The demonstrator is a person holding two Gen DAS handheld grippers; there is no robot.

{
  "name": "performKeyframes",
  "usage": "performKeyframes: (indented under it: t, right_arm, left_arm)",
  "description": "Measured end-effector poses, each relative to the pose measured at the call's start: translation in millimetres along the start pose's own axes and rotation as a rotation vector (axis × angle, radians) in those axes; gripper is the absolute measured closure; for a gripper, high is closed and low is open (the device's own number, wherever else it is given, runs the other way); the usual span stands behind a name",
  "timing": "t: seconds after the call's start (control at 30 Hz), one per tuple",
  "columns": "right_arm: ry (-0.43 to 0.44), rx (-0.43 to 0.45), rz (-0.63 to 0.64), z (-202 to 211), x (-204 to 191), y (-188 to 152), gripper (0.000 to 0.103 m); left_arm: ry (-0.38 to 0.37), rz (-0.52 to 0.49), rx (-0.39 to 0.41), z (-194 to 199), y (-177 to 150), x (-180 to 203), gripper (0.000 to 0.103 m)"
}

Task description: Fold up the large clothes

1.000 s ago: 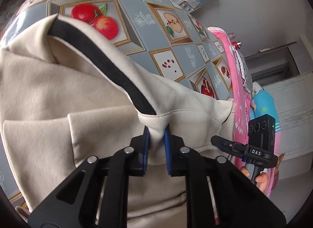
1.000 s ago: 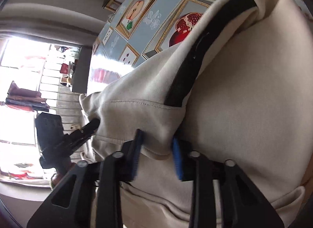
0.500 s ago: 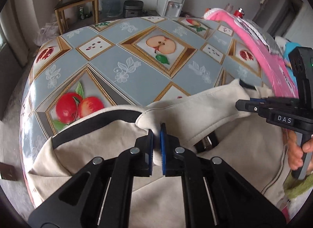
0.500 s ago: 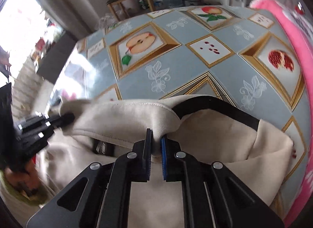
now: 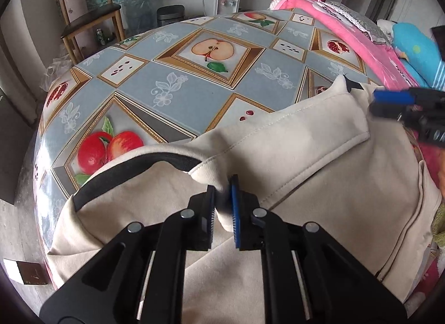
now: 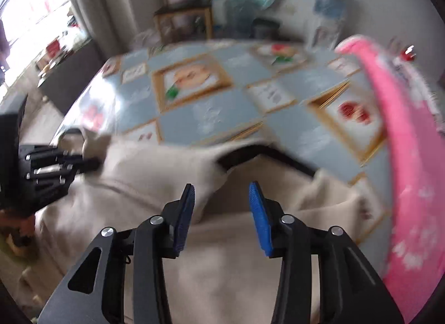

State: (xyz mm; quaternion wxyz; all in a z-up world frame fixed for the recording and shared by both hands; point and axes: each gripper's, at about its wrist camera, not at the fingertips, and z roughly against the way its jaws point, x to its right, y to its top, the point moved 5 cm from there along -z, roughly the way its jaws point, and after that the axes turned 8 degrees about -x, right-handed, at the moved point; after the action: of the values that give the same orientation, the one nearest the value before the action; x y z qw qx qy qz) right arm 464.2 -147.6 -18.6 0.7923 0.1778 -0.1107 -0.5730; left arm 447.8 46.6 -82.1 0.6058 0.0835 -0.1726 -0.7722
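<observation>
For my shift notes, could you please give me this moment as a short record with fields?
garment: beige top with a black band, folded edge laid over itself
surface: table with fruit-print cloth
left gripper: jaws narrowly apart around a bunch of the fabric edge
right gripper: jaws wide apart above the top, holding nothing
beside the table: pink blanket
right view: motion-blurred

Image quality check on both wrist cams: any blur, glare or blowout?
Left wrist view: sharp, even daylight, strong fisheye bowing of the tablecloth; only the right gripper at the edge is smeared. Right wrist view: heavy motion blur across the tablecloth, beige garment and pink blanket; window at upper left blown out, with glare on the table's left edge. Its own fingers stay crisp.
</observation>
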Motion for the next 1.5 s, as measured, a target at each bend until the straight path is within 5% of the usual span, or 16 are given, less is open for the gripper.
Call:
performKeyframes:
  t: [0.23,0.37,0.47,0.67,0.8,0.9,1.0,1.07,1.2,1.33,1.4,1.43,1.5]
  right_arm:
    - [0.145,0.033,0.131,-13.7,-76.2,15.8,0.063]
    - [0.141,-0.076,0.171,-57.9,-96.7,6.1,0.067]
    - [0.176,-0.089,0.158,-61.6,-91.3,3.3,0.067]
    - [0.179,-0.107,0.149,-64.6,-92.7,4.4,0.067]
    - [0.173,-0.105,0.163,-66.4,-93.2,5.1,0.067]
    - [0.148,-0.113,0.2,-62.0,-82.6,0.6,0.067]
    - [0.098,-0.118,0.177,-55.3,-49.7,-4.0,0.067]
    - [0.125,-0.133,0.049,-47.1,-11.9,-3.8,0.063]
    - [0.283,-0.086,-0.157,-27.1,30.9,2.7,0.061]
    - [0.381,-0.17,-0.23,-48.9,26.1,3.4,0.059]
    - [0.33,-0.205,-0.172,-63.4,12.3,1.8,0.065]
    - [0.29,-0.202,-0.133,-66.8,5.6,0.5,0.079]
    - [0.193,-0.172,-0.08,-66.9,-1.8,5.0,0.083]
  left_arm:
    - [0.014,0.003,0.002,-2.5,1.6,1.2,0.092]
    - [-0.013,0.032,0.008,0.6,0.8,-6.0,0.09]
    - [-0.087,0.106,0.03,14.1,0.5,-19.6,0.087]
    - [-0.158,0.247,0.2,56.4,8.9,-36.6,0.088]
    - [-0.164,0.133,0.088,29.4,18.8,0.5,0.087]
    - [-0.088,0.099,-0.035,-5.4,9.7,12.3,0.088]
    - [-0.115,0.133,0.008,-4.2,4.5,9.4,0.088]
    - [-0.132,0.145,0.016,-4.6,3.1,7.6,0.088]
    - [-0.129,0.142,0.018,-6.3,3.7,6.6,0.088]
    - [-0.122,0.133,0.025,-5.3,3.8,7.0,0.088]
    - [-0.113,0.12,0.032,-5.0,3.9,7.9,0.088]
    - [-0.109,0.114,0.036,-5.1,3.7,8.7,0.088]
    - [-0.103,0.1,0.04,-5.0,3.7,10.0,0.088]
